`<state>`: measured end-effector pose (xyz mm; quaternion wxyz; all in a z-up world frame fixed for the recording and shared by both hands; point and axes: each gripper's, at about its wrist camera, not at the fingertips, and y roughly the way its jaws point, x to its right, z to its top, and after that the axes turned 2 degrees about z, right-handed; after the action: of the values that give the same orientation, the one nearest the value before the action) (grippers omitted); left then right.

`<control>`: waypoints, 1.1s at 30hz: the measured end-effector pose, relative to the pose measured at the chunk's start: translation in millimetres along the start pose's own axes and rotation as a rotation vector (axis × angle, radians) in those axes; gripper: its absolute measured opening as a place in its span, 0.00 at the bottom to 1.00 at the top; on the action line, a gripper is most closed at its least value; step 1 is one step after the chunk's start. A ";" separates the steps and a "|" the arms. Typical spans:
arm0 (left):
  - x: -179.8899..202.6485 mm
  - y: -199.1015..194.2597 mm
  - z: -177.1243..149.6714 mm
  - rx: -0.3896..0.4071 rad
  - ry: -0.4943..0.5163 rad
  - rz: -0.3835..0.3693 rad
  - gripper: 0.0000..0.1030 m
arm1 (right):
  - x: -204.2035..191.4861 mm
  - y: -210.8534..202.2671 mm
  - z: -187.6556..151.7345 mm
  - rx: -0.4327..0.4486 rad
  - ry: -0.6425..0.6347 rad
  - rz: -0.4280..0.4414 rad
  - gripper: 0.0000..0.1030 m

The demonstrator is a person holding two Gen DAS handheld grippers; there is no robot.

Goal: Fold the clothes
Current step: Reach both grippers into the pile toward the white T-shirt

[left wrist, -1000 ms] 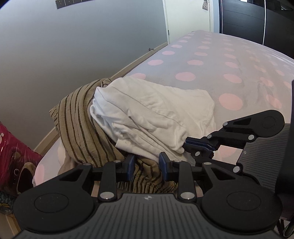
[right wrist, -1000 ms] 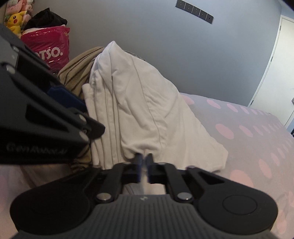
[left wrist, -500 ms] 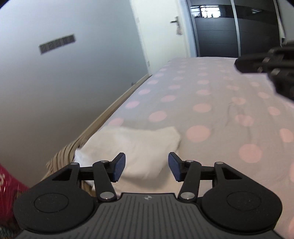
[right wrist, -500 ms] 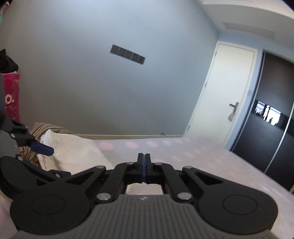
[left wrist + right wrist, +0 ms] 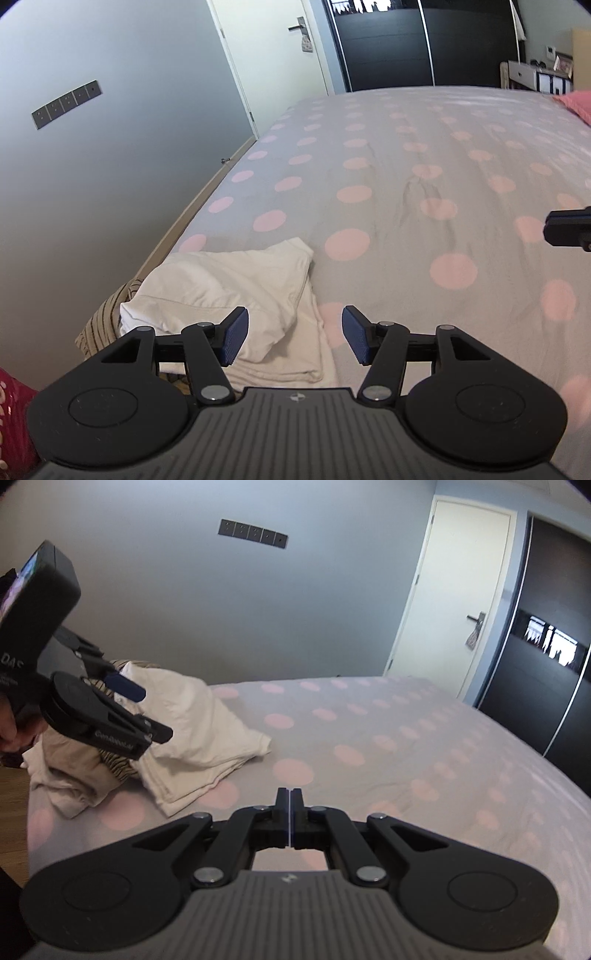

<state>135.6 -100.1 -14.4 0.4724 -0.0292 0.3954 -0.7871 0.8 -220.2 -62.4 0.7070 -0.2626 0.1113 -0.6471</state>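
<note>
Left wrist view: one bed (image 5: 406, 206), grey sheet with pink dots, filling most of the frame. One grey wall on the left with one dark switch panel (image 5: 66, 104) of five units. One white door (image 5: 273, 55) with a lever handle; one dark sliding wardrobe (image 5: 424, 40) beyond the far end of the bed. One pink bag (image 5: 11, 413) at the lower left edge.

Clothes: one folded white garment (image 5: 236, 291) at the near left corner of the bed, lying on top of one brown striped garment (image 5: 107, 317). In the right wrist view a beige item (image 5: 70, 775) lies under the striped one; whether it is a separate piece I cannot tell.

Left gripper (image 5: 293, 339): held above the bed, tilted downward over the right edge of the white garment. Jaws wide apart and opening; blue pads clear of the cloth, nothing pressed between them. In the right wrist view it hangs over the pile, a hand partly visible at the left edge.

Right gripper (image 5: 290, 819): held over bare sheet, well apart from the pile, pointing toward the door corner. Jaws closed pad to pad, nothing between them. Its tip shows at the right edge of the left wrist view.
</note>
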 end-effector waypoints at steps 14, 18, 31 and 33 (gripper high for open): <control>-23.7 62.2 -44.1 -0.054 0.203 -0.015 0.56 | -50.8 123.6 -7.8 -0.061 -0.130 0.234 0.30; -6.7 81.8 -53.2 -0.039 0.330 -0.062 0.56 | -52.8 162.0 -4.9 -0.092 -0.159 0.246 0.30; -1.7 115.3 -49.9 0.038 0.435 0.069 0.05 | -47.2 230.5 -2.7 -0.103 -0.033 0.370 0.37; -2.0 109.2 -45.5 0.050 0.423 0.066 0.04 | -40.0 232.1 3.1 -0.099 0.051 0.368 0.39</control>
<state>196.3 -97.8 -115.9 0.4049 0.1613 0.4668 -0.7695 195.6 -174.8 -186.7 0.7966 -0.2557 0.2068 -0.5072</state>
